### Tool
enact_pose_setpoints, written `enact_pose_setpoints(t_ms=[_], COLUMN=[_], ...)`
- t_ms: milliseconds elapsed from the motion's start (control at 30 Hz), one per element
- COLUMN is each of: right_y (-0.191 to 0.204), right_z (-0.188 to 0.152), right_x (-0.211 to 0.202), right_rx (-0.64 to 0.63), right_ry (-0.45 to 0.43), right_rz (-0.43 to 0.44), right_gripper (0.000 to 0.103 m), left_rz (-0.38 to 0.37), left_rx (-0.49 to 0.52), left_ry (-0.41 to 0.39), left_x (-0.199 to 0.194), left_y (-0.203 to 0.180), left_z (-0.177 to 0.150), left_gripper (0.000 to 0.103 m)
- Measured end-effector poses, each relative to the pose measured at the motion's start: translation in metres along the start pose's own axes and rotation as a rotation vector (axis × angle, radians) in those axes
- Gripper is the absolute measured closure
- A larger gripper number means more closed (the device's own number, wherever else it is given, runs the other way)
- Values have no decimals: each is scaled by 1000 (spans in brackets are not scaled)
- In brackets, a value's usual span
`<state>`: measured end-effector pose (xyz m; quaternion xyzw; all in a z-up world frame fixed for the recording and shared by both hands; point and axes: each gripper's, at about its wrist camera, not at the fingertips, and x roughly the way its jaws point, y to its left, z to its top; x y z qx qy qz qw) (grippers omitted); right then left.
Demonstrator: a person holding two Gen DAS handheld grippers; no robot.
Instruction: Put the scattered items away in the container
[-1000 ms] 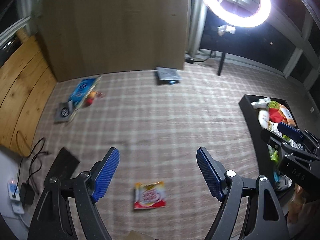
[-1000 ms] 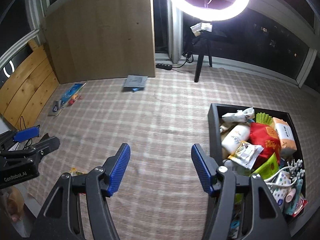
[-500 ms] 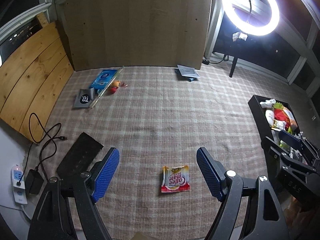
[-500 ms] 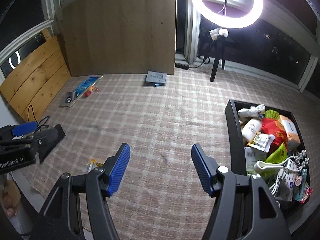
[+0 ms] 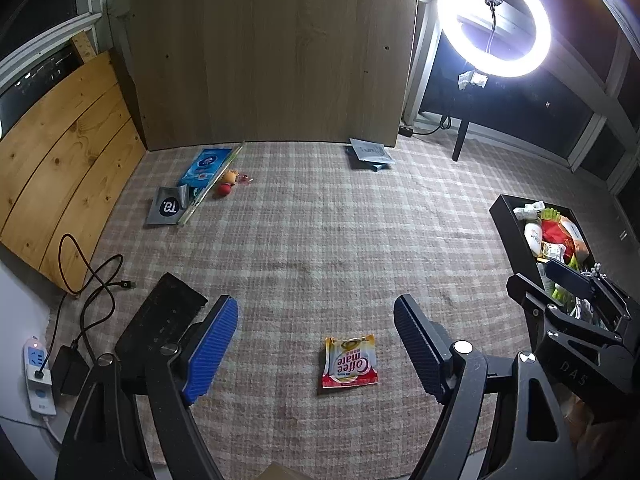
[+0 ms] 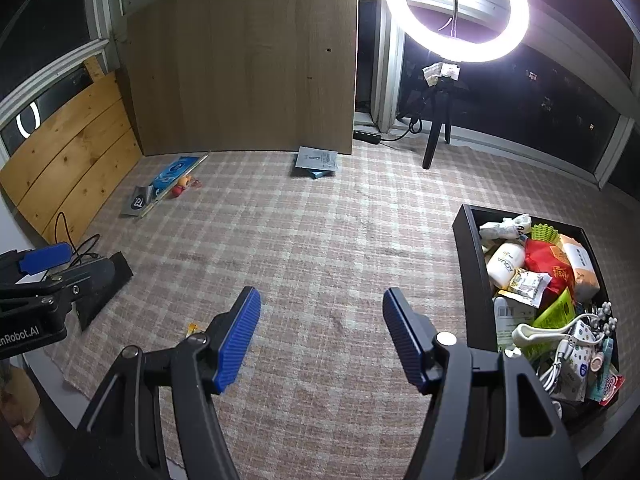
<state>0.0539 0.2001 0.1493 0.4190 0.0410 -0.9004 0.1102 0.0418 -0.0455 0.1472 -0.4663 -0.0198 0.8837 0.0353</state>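
Left hand-held gripper (image 5: 316, 338): blue-padded fingers spread wide and empty, hanging above the checked rug (image 5: 320, 240).
Right hand-held gripper (image 6: 320, 332): fingers likewise spread apart, holding nothing, above the rug just left of the container.
Coffee-mate sachet (image 5: 350, 361): red, yellow and white packet lying flat on the rug, seen between the two left fingers but touching neither; in the right wrist view only a small yellow corner (image 6: 192, 327) shows past the left finger.
Container (image 6: 468, 272): black open box on the rug at the right side, well apart from the sachet, heaped with goods, among them a white bottle (image 6: 506, 263), a red pouch (image 6: 547, 268), a green fluted cup (image 6: 544, 233) and white cables (image 6: 560, 354).
Far-left cluster: a blue packet (image 5: 206, 166), a grey pouch (image 5: 168, 210) and a small red and yellow toy (image 5: 227, 183), lying close together near the wooden panel (image 5: 272, 56).
Blue-grey booklet (image 5: 370, 153): flat on the rug at the foot of the panel's right edge.
Black slab (image 5: 160, 320): lying on the rug's left edge, beside a black cable (image 5: 96, 280) and a white power strip (image 5: 38, 376).
Ring light (image 5: 494, 20): lit, on a stand at the far right.
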Motion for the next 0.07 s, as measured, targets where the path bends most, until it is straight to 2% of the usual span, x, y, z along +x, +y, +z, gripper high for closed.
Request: enact_pose_setpoints(t_ms=[67], right_y=[-1], right_z=[0], right_x=[1], right_rx=[1], right_ry=[0], right_rz=[1], right_gripper=[40], left_rz=[2], left_rx=[4], left_ry=[3], left_x=[1], left_y=[0], left_z=[0], left_gripper=[24])
